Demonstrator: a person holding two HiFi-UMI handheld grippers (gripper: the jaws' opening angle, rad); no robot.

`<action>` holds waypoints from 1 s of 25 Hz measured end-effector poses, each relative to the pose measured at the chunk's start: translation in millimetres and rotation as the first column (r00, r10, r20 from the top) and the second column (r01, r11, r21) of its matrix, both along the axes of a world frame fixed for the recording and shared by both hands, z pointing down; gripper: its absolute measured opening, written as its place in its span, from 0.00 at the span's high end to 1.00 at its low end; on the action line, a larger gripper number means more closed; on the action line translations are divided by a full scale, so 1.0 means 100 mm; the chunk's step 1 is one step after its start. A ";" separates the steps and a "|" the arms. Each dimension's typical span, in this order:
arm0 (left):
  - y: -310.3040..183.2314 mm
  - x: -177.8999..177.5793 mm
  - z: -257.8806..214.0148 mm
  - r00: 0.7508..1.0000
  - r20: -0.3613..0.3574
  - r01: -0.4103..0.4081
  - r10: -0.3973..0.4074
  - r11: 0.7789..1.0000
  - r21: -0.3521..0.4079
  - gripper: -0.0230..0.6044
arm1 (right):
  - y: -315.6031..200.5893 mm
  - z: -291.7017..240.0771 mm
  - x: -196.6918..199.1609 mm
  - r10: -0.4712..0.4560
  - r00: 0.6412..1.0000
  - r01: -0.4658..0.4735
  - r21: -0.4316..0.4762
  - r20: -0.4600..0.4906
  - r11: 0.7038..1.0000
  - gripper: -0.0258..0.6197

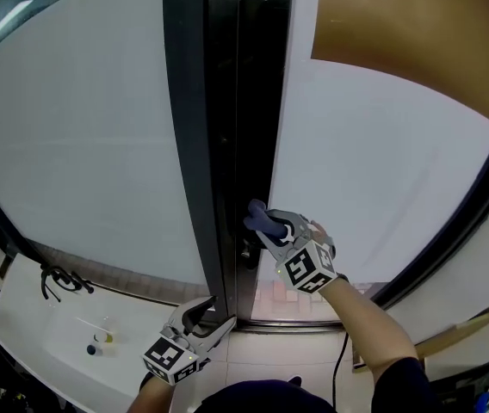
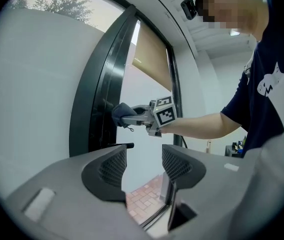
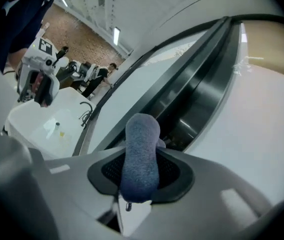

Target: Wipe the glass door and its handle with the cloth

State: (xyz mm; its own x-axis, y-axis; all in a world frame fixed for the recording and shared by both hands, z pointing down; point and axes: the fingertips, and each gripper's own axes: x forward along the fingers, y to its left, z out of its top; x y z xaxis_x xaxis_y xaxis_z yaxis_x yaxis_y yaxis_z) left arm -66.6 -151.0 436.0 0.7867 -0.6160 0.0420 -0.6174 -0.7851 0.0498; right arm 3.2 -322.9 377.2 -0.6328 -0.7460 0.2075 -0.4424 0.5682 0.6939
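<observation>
Blue-grey cloth [image 3: 141,156] is bunched between the jaws of your right gripper [image 1: 266,224], which are closed tight on it so that a rounded wad sticks out past the tips. You hold that wad up against the dark door frame [image 1: 227,144], at the edge where the frame meets the frosted glass door [image 1: 374,188]. In the left gripper view the cloth touches the frame just above a short dark handle [image 2: 121,145] that juts out sideways; whether the cloth touches the handle itself cannot be told.

Your left gripper [image 1: 213,319] hangs low, near the foot of the frame and well below the right one. Its jaws stand wide apart with nothing between them; only the door's lower edge and a patch of brick paving [image 2: 144,194] show through the gap.

A second frosted pane [image 1: 81,144] lies on the other side of the frame. A brown blind [image 1: 408,33] covers the upper corner of the door you are working on. Off to your left is a white table [image 1: 21,317] with a dark cable [image 1: 55,278] and a couple of small bottles [image 1: 98,338] on it, well away from both grippers.
</observation>
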 end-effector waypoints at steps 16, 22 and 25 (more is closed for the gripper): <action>0.10 0.06 0.11 0.999 -0.002 0.045 -0.045 0.999 -0.027 0.62 | -0.45 0.34 -0.17 0.048 0.913 0.044 0.215 -0.405 0.976 0.79; 0.12 0.17 0.10 1.000 -0.001 0.031 -0.031 0.999 -0.028 0.62 | -0.46 0.36 0.08 0.074 0.909 0.016 0.212 -0.409 0.977 0.80; 0.12 0.21 0.09 1.000 0.006 0.028 -0.028 0.999 -0.034 0.62 | -0.48 0.38 0.23 0.094 0.912 -0.017 0.194 -0.399 0.981 0.80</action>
State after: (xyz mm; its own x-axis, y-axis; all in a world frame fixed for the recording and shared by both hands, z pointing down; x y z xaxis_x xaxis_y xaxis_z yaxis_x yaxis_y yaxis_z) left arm -45.7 -138.6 445.3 0.7688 -0.6359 0.0680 -0.6395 -0.7654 0.0729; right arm 26.4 -371.0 414.8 -0.4799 -0.8266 0.2940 -0.1288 0.3979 0.9084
